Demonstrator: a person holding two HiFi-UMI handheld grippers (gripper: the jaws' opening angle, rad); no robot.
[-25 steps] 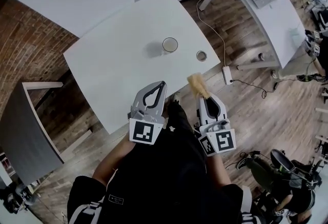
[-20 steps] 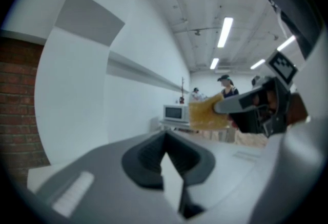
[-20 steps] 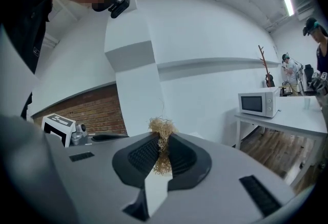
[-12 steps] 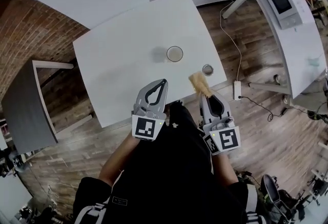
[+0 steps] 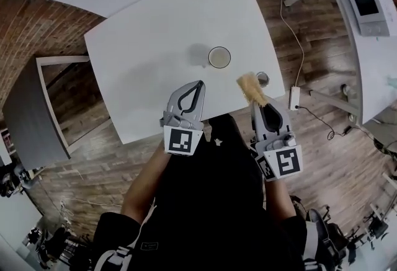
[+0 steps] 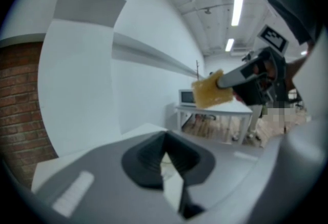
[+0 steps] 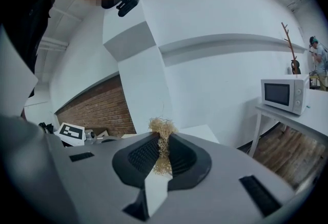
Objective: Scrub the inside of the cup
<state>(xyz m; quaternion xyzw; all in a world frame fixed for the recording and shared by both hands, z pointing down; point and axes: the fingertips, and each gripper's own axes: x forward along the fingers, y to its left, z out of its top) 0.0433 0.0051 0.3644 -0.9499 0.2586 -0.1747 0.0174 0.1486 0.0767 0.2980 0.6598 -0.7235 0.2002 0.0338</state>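
Right gripper is clamped tight on the scrubbing sponge, its straw-coloured fibres bristling out past the pads. Left gripper is pinched closed on nothing at all, jaws meeting. Both have pushed forward over the last second, and the gap between sponge and cup has clearly shrunk, with the sponge now over the near edge of the white table. The cup stands upright toward the table's right side, untouched, with a small round object close by the sponge. This reads as the approach: no scrubbing yet, and that empty left gripper looks free to steady the cup.
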